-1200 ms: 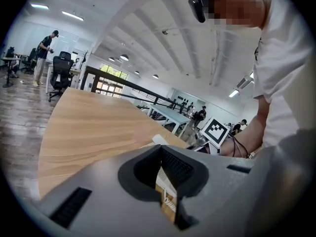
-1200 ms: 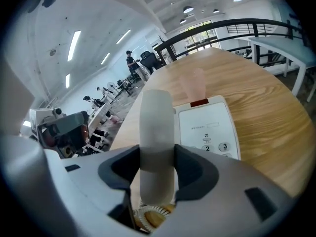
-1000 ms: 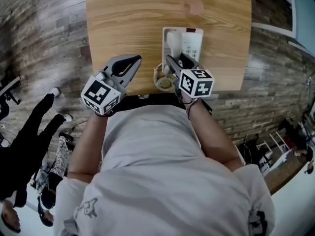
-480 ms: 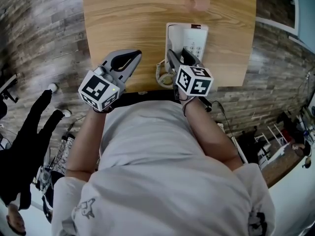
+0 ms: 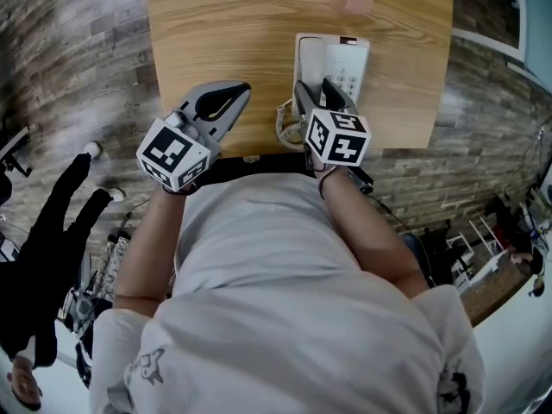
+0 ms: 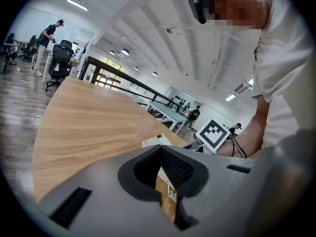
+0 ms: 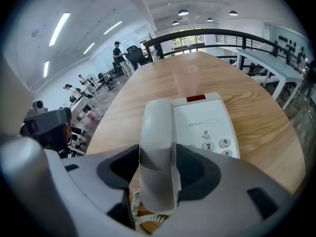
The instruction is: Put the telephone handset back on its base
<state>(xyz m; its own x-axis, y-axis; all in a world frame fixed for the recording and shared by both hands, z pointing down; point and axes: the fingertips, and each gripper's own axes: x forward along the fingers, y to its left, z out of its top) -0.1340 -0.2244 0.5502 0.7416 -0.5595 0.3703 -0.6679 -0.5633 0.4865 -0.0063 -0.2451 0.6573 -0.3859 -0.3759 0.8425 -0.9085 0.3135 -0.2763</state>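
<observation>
Jaws of the right gripper (image 7: 158, 152) stand wide on either side of the handset (image 7: 157, 127) and have just been opening. The handset is between them, and the pads appear to have come off its sides or to be only brushing them.

Position: the handset lies lengthwise along the left side of the base (image 7: 210, 117), beside the keypad, and looks seated in its cradle. The coiled cord (image 7: 143, 217) is bunched below its near end. The base stands near the front edge of the table (image 7: 148, 78).

Handling, as judged: the handset is rigid moulded plastic, light, with a smooth rounded back that can slip under hard pads. Grip it across the narrow width at mid-length, as the jaws are placed now. Expect a springy pull from the cord. The base is probably light and may slide on the wood if pushed.

Left gripper (image 6: 160, 149): tips together, nothing held, hovering over the table well to the left of the base.
</observation>
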